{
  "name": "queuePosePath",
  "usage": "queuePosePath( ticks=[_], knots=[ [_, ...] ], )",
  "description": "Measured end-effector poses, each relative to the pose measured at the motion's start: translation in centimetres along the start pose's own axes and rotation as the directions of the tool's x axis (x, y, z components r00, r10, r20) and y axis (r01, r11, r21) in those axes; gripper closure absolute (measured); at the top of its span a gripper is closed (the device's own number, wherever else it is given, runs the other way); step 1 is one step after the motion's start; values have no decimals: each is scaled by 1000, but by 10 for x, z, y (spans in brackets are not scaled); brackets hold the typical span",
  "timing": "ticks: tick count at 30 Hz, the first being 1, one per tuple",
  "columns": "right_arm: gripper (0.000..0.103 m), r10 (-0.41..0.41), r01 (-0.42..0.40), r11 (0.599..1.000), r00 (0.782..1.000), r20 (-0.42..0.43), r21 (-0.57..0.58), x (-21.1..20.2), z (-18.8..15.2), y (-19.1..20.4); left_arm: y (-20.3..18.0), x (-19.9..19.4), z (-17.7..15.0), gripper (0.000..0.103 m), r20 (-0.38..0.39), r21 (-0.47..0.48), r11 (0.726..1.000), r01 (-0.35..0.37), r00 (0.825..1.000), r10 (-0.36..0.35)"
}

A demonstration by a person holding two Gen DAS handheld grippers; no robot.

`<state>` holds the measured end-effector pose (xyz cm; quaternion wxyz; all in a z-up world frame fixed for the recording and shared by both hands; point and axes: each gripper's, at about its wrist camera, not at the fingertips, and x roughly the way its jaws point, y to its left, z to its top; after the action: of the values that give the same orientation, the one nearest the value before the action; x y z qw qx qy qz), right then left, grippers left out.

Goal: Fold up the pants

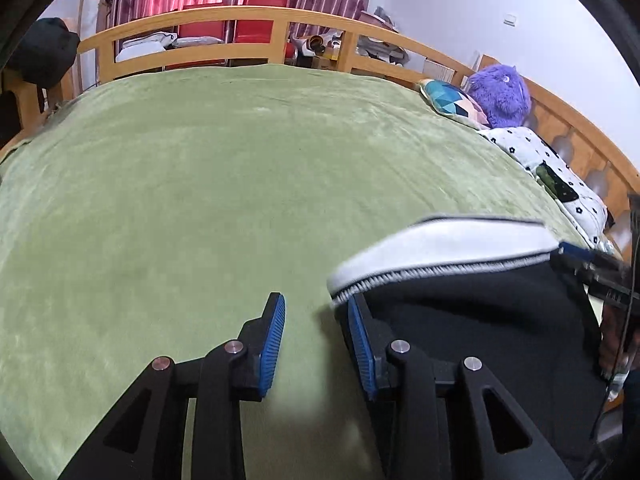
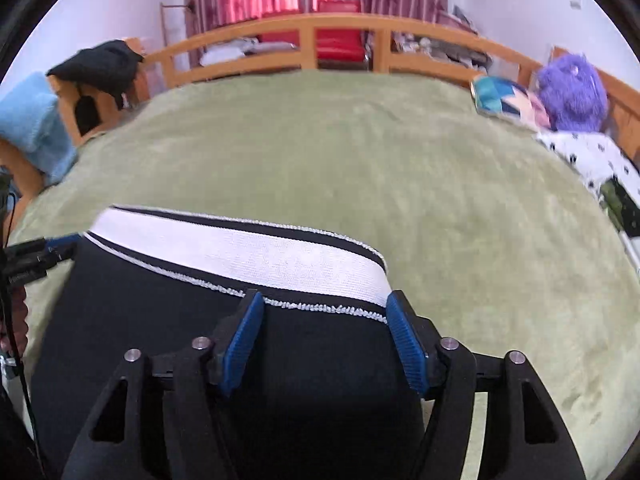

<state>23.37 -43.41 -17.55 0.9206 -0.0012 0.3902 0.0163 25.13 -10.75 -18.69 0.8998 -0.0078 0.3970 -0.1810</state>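
Black pants point(image 2: 160, 320) with a wide white waistband point(image 2: 256, 256) lie on the green bed cover point(image 2: 400, 168). My right gripper point(image 2: 322, 312) is open, its blue pads straddling the right end of the waistband just above the fabric. In the left wrist view my left gripper point(image 1: 316, 312) is open over the green cover point(image 1: 200, 200). Its right pad point(image 1: 360, 340) is beside the left end of the waistband point(image 1: 440, 244) of the pants point(image 1: 480, 340). The other gripper shows at the far edge of each view.
A wooden bed rail point(image 1: 240, 16) runs along the far side, with red curtains behind. A patterned cushion point(image 1: 452, 100), a purple plush toy point(image 1: 500, 94) and a white spotted quilt point(image 1: 552, 168) lie at the right. A black garment point(image 2: 100, 64) and blue cloth point(image 2: 32, 120) hang at the left.
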Motion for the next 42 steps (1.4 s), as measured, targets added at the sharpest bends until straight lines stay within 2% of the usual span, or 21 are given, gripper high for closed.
queuePosePath(
  ticks=[4,8,10,13,15,19,22,24,28,30,32,33,34,35,38,40,41,42],
  knots=[
    [31,34,-34,997,999,0,64,8,-4,-17,-2,18,9,72,14,-19,1000,24,1000,-24],
    [27,80,-76,989,996,-30,130,16,-6,-28,-11,37,20,73,12,17,1000,8,1000,-8],
    [27,91,-86,987,995,-34,137,16,-4,-28,-4,32,23,73,5,-1,999,36,999,-36],
    [28,86,-83,989,996,-22,121,5,-1,-25,5,5,19,73,12,12,998,67,998,-67],
    [28,77,-76,992,997,-6,99,-1,1,-19,7,-10,12,72,-10,7,992,128,992,-128],
    [28,51,-50,996,999,-11,77,-2,3,-11,-3,-7,4,71,-44,1,984,181,983,-181],
    [31,44,-42,995,999,-20,93,-4,3,-12,-13,5,10,71,-27,-3,988,151,988,-152],
    [31,34,-32,994,999,-19,101,-9,2,-13,-20,19,16,71,-45,-15,992,128,991,-129],
    [31,25,-23,995,1000,-16,98,-15,-2,-12,-41,37,12,69,-50,74,997,32,998,-29],
    [31,23,-22,995,1000,-9,102,-18,-3,-11,-35,29,17,67,-33,54,999,-2,999,3],
    [31,51,-51,991,999,4,122,-20,-3,-10,-18,15,27,72,-21,-22,996,-85,996,85],
    [31,67,-67,990,998,10,122,-20,-3,-8,-7,6,31,72,-9,-66,995,-75,997,74],
    [31,69,-70,991,998,15,115,-20,-2,-6,3,-4,34,72,-4,-107,994,-7,1000,7],
    [31,64,-66,992,998,24,106,-20,-2,-4,5,-9,35,72,-8,-122,992,31,999,-33],
    [31,46,-47,994,999,13,98,-13,0,0,-7,-14,33,72,-17,-92,992,88,996,-90],
    [31,42,-42,995,999,3,95,-6,-2,-1,-26,-3,28,70,-57,-73,982,176,982,-180],
    [31,37,-36,995,999,-10,89,-3,-2,0,-36,5,25,70,-77,-68,980,187,978,-192],
    [32,18,-15,997,999,-33,76,2,-4,1,-43,11,20,70,-82,-44,988,151,985,-154]
  ],
)
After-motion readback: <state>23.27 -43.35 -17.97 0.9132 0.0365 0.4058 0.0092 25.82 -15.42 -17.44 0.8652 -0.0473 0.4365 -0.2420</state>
